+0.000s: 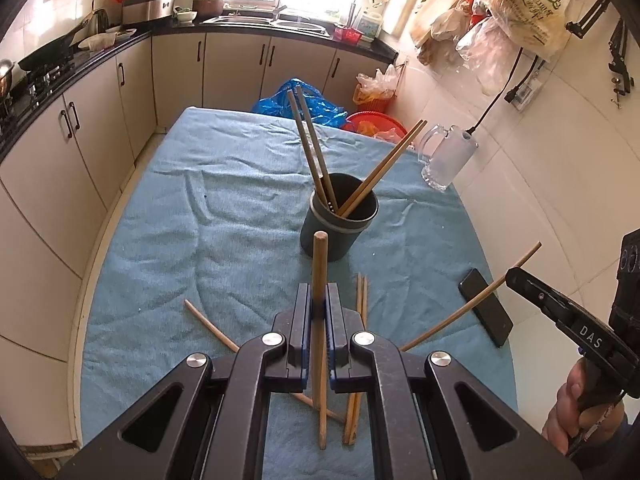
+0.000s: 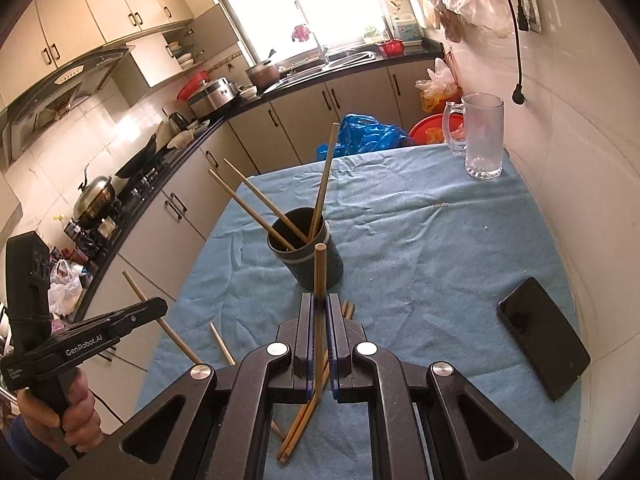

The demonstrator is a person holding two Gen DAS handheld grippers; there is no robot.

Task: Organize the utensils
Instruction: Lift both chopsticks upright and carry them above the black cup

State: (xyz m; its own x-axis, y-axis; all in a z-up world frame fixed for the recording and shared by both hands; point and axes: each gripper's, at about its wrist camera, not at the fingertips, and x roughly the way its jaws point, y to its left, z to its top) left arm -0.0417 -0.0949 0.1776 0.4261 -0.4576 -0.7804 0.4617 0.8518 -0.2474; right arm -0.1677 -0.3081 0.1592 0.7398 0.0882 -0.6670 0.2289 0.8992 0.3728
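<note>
Left gripper [image 1: 319,305]: jaws closed tight on a single wooden chopstick [image 1: 319,280]. Its long axis runs along the fingers, blunt end poking out past the tips toward the holder, other end trailing back under the gripper body.

Right gripper [image 2: 319,309]: likewise clamped on one chopstick [image 2: 319,276], long axis in line with the fingers, square-cut end forward and up, tail angled down behind the pads. In the left wrist view this same stick slants from the right gripper's tip, upper end toward the wall, lower end toward the table's middle.

Both grippers are raised above the blue cloth [image 1: 168,208] covering the table. A person's hand [image 2: 68,408] grips each handle.

Beneath the grippers: loose chopsticks on the cloth [image 2: 298,428], a pair lying side by side, long axes roughly front to back, others crossing them at a slant toward the left.

Right edge of the cloth: black phone [image 2: 543,338], flat, screen up.

Mid-table: dark cylindrical holder [image 1: 339,222], upright, with four chopsticks standing in it [image 1: 310,144]. Two lean away left, two lean right, so they splay in a V.

Far right corner: clear glass mug [image 2: 482,136], upright, handle leftward in the right wrist view.

Beyond: kitchen counter [image 1: 240,28], sink and window.
</note>
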